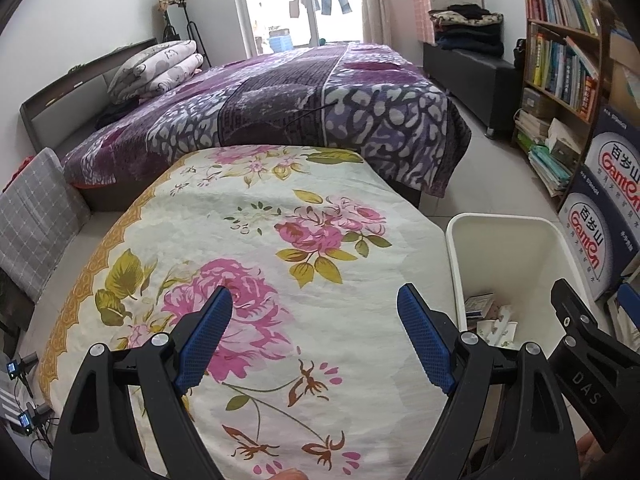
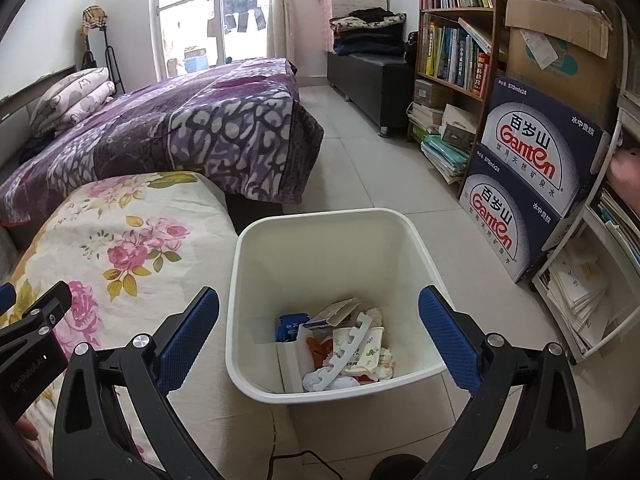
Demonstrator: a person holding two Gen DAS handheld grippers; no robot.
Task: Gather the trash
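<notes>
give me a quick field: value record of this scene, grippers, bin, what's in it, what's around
left gripper: open, holding nothing, over the floral-print cloth-covered table
right gripper: open, holding nothing, above the white plastic waste bin
bin position: on the tiled floor, beside the floral table
bin contents: crumpled paper scraps, a white notched foam strip, a blue packet, a small card box
trash left on table: none visible
surroundings: purple patterned bed, wooden bookshelf, dark blue Ganten cartons
</notes>
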